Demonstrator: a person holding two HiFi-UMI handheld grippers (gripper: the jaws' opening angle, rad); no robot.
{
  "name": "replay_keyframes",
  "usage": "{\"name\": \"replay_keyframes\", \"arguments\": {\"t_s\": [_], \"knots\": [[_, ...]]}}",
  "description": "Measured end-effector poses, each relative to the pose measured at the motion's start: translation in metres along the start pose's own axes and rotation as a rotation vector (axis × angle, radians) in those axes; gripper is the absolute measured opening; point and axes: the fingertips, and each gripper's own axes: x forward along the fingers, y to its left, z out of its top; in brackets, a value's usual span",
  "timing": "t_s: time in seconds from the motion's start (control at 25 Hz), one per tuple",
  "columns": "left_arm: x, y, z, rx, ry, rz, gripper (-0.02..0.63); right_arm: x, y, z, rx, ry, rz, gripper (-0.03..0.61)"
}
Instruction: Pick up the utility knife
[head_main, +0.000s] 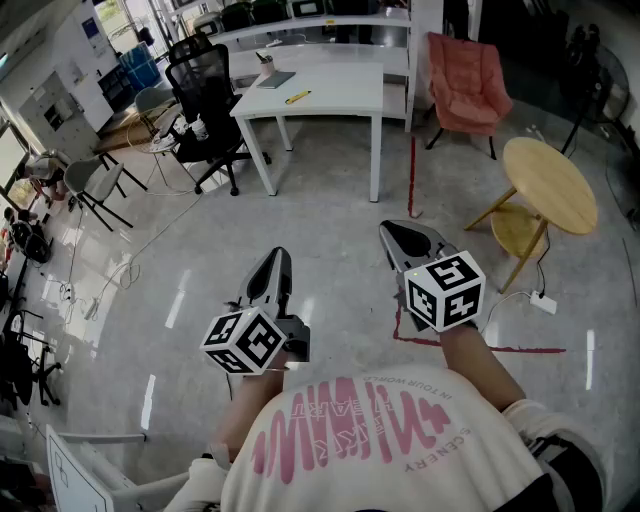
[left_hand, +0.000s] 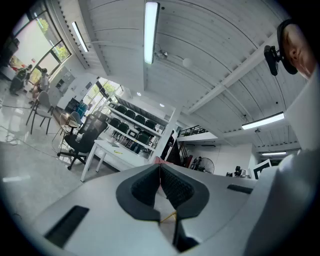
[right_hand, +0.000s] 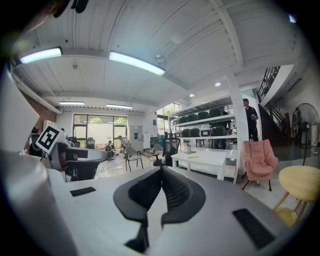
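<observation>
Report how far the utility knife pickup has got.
Done: nothing yet. The yellow utility knife lies on the white table, well ahead of both grippers and out of reach. In hand: nothing. The left gripper and right gripper are both shut and empty, held out in front. Left: approach the table, open a gripper, close it on the knife and lift.

The floor (head_main: 200, 250) was recorded as polished and glossy, with light streaks reflected. The desk (head_main: 340, 85) was finished smooth and white, the armchair (head_main: 468, 80) covered in pink cloth, the round table (head_main: 550, 180) made of pale wood. The left gripper (left_hand: 160, 167) and right gripper (right_hand: 161, 171) were shelled in matt grey plastic, with ribbed black pads (right_hand: 176, 192).
</observation>
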Motion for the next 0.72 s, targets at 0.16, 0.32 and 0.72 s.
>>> {"name": "replay_keyframes", "arguments": {"t_s": [0.16,0.32,0.72], "knots": [[0.003,0.0,-0.004,-0.007,-0.001,0.003,0.025,0.001,-0.004,-0.004,0.002,0.008,0.005,0.014],[0.001,0.005,0.0,-0.01,-0.001,0.009,0.025,0.005,-0.002,-0.003,0.012,0.009,0.003,0.014],[-0.006,0.027,0.01,-0.021,-0.019,0.012,0.025,0.023,0.005,-0.002,0.147,-0.034,0.038,0.014]]}}
